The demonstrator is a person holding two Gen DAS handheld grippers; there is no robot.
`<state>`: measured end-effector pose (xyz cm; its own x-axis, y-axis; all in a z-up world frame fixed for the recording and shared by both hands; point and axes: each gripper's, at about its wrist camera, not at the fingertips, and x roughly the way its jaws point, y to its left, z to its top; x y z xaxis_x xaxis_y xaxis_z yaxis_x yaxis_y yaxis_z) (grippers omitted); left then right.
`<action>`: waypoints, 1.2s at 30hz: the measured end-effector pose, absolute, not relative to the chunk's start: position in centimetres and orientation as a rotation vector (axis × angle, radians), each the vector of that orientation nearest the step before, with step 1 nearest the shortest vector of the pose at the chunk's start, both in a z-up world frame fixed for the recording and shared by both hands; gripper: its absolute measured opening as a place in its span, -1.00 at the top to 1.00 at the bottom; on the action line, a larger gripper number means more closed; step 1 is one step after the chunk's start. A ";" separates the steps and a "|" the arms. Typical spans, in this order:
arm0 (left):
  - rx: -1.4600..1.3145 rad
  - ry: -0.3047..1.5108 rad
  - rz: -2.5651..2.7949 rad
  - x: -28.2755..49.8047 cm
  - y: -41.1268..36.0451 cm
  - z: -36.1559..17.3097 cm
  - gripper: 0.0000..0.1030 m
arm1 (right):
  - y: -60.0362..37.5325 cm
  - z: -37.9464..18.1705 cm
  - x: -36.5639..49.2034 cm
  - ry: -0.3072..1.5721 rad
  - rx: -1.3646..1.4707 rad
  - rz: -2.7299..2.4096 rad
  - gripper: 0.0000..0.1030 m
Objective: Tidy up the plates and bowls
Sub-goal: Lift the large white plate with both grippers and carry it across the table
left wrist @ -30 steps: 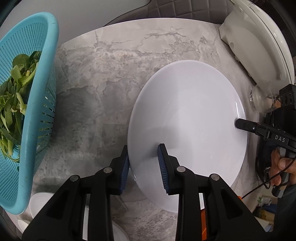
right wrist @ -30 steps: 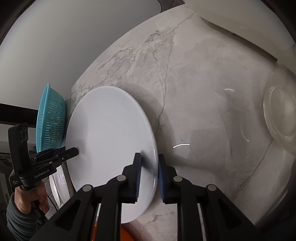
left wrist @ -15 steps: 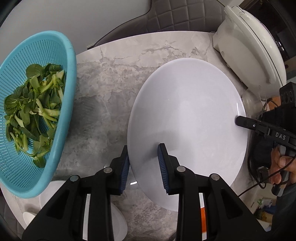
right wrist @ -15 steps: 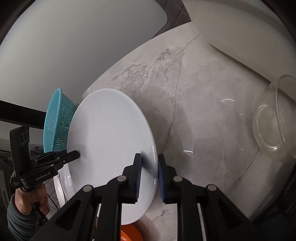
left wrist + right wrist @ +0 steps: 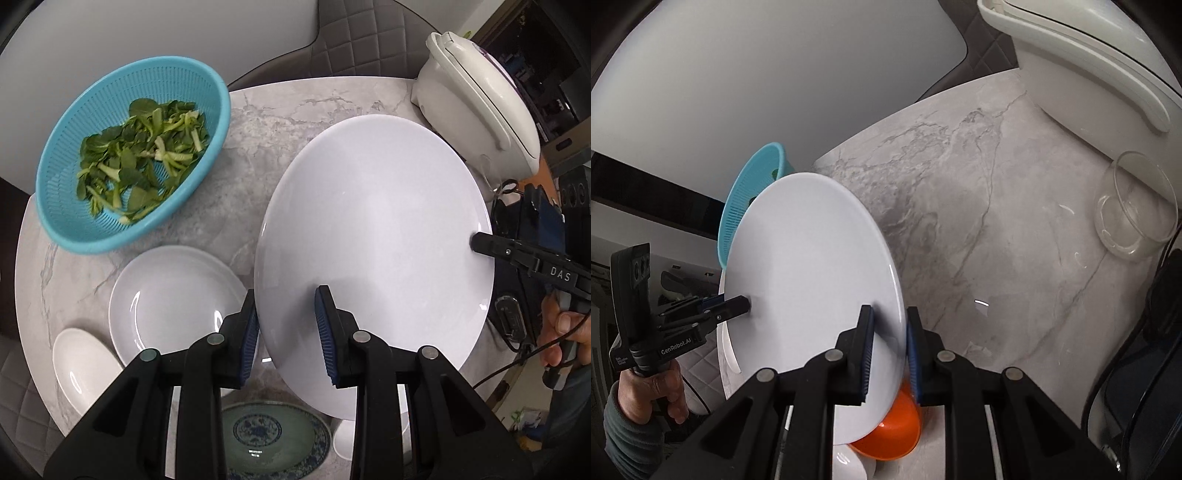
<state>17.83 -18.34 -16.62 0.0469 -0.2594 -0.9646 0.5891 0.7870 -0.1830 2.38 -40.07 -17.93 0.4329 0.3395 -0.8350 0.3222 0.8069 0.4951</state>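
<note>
A large white plate [image 5: 373,251] is held in the air above the marble table by both grippers. My left gripper [image 5: 286,332] is shut on its near rim. My right gripper [image 5: 888,350] is shut on the opposite rim of the plate [image 5: 809,280]; it shows at the right of the left wrist view [image 5: 480,245]. Below lie a stack of white plates [image 5: 166,299], a small white oval dish [image 5: 83,365], a blue-patterned plate [image 5: 273,439] and an orange bowl [image 5: 894,432].
A turquoise colander [image 5: 129,155] of green leaves stands at the back left. A white rice cooker [image 5: 480,107] stands at the back right. A clear glass bowl [image 5: 1134,210] sits near it. Grey marble [image 5: 979,229] lies between.
Both grippers have lifted the large plate higher and drawn it back. More of the table shows: the colander's inside, the white plate stack, the patterned plate and the orange bowl.
</note>
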 end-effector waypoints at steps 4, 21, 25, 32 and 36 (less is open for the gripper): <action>0.265 1.376 -0.639 13.8 -14.1 -15.2 0.47 | -37.2 -16.8 0.2 1.159 0.639 0.045 0.64; 0.107 1.417 -0.518 -6.0 4.5 -14.9 0.48 | -23.0 -15.7 -10.6 1.256 0.513 0.189 0.63; 0.068 1.432 -0.495 -10.5 7.9 -16.0 0.48 | -20.3 -16.7 -13.0 1.292 0.489 0.209 0.63; 0.014 1.476 -0.481 -14.8 11.4 -20.1 0.48 | -16.8 -19.1 -16.3 1.349 0.441 0.225 0.62; -0.005 1.498 -0.474 -16.6 12.4 -22.2 0.48 | -15.6 -20.9 -17.6 1.380 0.433 0.225 0.62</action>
<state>-16.57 12.43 -22.19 -0.0004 -0.3045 -0.9525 0.2985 0.9090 -0.2907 -17.60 -15.61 -20.93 0.1848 0.4020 -0.8968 0.0965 0.9007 0.4236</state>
